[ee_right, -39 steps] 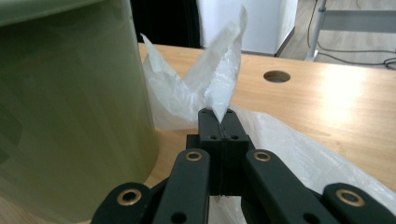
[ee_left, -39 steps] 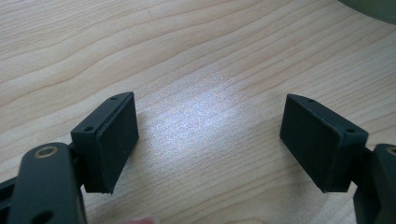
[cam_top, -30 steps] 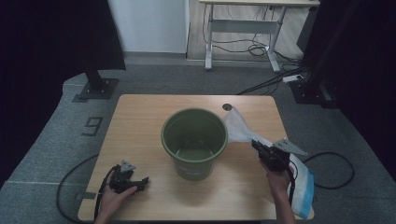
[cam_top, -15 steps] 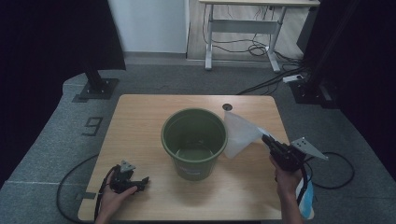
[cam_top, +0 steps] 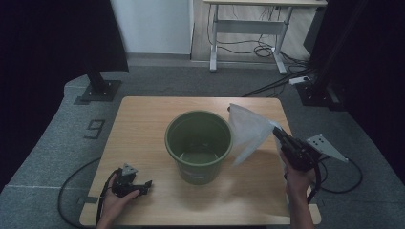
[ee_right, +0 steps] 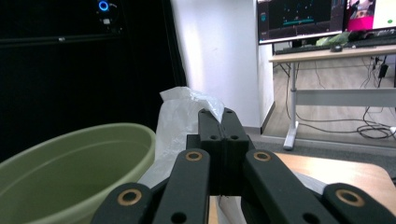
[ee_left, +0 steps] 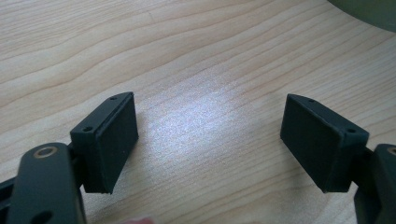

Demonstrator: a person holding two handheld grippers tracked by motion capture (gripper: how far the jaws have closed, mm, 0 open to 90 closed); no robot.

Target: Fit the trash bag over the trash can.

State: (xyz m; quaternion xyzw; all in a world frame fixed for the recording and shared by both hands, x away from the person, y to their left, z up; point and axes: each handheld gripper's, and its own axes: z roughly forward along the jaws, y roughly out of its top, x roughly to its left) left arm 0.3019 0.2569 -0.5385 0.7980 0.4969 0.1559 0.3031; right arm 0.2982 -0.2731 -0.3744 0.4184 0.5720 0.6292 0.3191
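Note:
A green plastic bucket (cam_top: 198,140) stands in the middle of the wooden table (cam_top: 148,119). To its right my right gripper (cam_top: 278,134) is raised above the table, shut on a thin translucent white plastic bag (cam_top: 248,130) that hangs spread beside the bucket's rim. In the right gripper view the jaws are closed together on the bag (ee_right: 180,114), with the bucket (ee_right: 79,161) low at the left. My left gripper (cam_top: 145,186) rests near the front left of the table, open, and its pads (ee_left: 112,140) are wide apart over bare wood.
A cable (cam_top: 71,183) trails off the table's left front edge and another cable (cam_top: 341,181) loops at the right. Beyond the table are a black stand base (cam_top: 98,90) and a desk frame (cam_top: 248,28) with cords on the floor.
My right gripper has lifted and moved right and back with the bag, which now hangs spread out higher beside the bucket. The left gripper has stayed put.

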